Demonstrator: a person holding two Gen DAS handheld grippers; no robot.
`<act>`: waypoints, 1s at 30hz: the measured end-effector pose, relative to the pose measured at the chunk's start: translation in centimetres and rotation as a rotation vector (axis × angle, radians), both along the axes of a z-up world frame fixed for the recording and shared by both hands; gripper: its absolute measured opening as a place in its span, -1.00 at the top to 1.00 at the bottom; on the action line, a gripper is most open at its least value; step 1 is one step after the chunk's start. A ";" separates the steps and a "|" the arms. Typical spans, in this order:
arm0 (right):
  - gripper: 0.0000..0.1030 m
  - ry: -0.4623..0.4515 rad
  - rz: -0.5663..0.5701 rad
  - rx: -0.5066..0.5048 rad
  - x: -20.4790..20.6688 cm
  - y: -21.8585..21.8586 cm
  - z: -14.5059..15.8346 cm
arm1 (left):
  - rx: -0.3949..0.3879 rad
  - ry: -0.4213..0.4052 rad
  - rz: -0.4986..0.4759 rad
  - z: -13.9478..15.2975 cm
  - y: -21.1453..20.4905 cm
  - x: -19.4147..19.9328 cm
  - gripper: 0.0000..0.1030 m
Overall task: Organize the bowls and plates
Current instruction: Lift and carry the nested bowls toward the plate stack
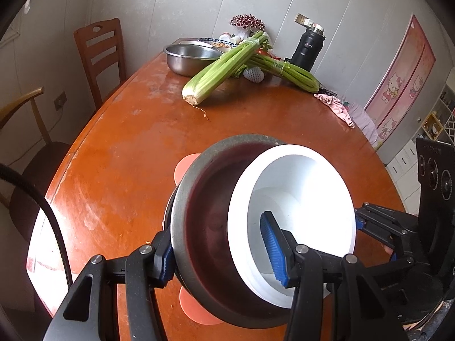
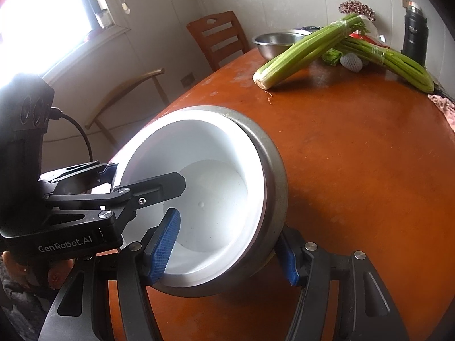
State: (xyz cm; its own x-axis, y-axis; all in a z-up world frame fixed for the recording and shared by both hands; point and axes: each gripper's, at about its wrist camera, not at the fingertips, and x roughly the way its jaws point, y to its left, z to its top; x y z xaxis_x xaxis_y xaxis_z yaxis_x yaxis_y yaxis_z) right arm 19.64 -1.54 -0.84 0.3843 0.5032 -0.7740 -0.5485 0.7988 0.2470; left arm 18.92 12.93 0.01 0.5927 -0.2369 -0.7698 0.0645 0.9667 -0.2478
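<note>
1. Gripping a tilted bowl stack (image 1: 256, 227): left gripper (image 1: 224, 253) pinches the rim at 7 o'clock, right gripper (image 2: 227, 253) opposite.
2. We judge it rigid, glazed-slick, breakable; hold rims, above the table (image 1: 119, 153).

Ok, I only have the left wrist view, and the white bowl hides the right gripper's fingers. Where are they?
Observer: The right gripper straddles the walls, with one pad inside the white bowl and the other outside the grey bowl.
Operator: Any gap between the bowls on that side?
Observer: No, there the white rim lies right against the grey rim.
Operator: And what causes the glare on the table?
Observer: A bright window on the wall beyond the left gripper.
</note>
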 end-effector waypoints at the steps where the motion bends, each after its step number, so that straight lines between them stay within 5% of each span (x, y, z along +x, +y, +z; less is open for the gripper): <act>1: -0.28 -0.003 0.000 -0.002 -0.1 0.0 0.0 | 0.005 0.000 0.001 0.0 -0.1 -0.1 -0.03; 30: -0.28 -0.074 -0.053 -0.075 0.8 -0.6 -0.4 | 0.046 -0.017 0.013 0.3 -0.3 -0.3 -0.03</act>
State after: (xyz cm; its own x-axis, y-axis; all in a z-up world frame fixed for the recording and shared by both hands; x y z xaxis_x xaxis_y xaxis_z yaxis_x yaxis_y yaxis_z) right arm 20.43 -2.13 -1.25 0.4662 0.4226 -0.7772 -0.5199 0.8417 0.1458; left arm 18.64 12.59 0.28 0.6087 -0.1937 -0.7694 0.0554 0.9778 -0.2023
